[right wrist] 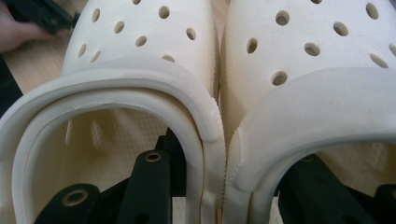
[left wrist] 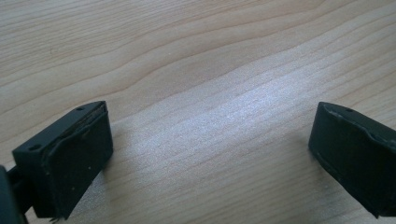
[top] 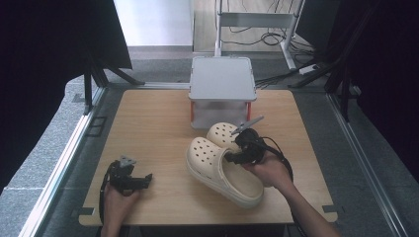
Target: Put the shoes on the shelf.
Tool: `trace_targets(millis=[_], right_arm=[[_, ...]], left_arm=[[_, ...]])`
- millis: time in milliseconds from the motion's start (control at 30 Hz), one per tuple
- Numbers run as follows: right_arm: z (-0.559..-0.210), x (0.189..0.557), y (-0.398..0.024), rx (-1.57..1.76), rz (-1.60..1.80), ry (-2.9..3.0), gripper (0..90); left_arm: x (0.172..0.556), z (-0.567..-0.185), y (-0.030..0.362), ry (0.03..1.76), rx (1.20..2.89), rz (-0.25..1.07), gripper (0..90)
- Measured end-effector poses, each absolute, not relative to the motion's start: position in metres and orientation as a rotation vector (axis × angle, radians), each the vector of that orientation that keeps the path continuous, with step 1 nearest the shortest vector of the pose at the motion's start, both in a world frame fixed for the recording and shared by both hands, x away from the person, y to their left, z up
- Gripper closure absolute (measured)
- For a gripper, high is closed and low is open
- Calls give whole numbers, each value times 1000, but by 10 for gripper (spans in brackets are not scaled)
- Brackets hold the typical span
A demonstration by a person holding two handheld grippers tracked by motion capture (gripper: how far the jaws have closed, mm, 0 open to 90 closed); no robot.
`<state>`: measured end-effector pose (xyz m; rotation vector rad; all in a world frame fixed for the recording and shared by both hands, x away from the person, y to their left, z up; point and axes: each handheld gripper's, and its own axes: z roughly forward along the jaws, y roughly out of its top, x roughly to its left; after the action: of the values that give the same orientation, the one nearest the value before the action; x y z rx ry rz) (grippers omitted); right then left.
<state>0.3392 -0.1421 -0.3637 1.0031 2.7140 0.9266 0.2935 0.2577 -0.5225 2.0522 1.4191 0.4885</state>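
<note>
- Near edge, left: left gripper (top: 129,178) rests on wooden tabletop (top: 153,133), fingers (left wrist: 70,158) wide apart, nothing btwn them.
- Mid-right: right gripper (top: 240,154) w/ one finger inside each cream clog, clamped on the touching inner walls; near clog (top: 225,170), far clog (top: 223,134).
- Far: grey lidded box (top: 222,91).

Two clogs (top: 225,168) lie side by side at the centre of the surface (top: 153,123), just before a lidded box (top: 222,91) at its far edge; the left hand-held gripper (top: 129,177) rests well apart, near-left.
</note>
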Motion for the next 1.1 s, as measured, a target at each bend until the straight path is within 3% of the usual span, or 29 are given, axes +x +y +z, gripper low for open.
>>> trace_targets(millis=[600, 1100], right_arm=[[-304, 362, -148, 1093, 954, 2616, 660], [-271, 417, -132, 1246, 912, 2492, 659]], left_arm=[[294, -522, 258, 1417, 2054, 491, 0], [294, -522, 257, 1425, 2048, 489, 0]])
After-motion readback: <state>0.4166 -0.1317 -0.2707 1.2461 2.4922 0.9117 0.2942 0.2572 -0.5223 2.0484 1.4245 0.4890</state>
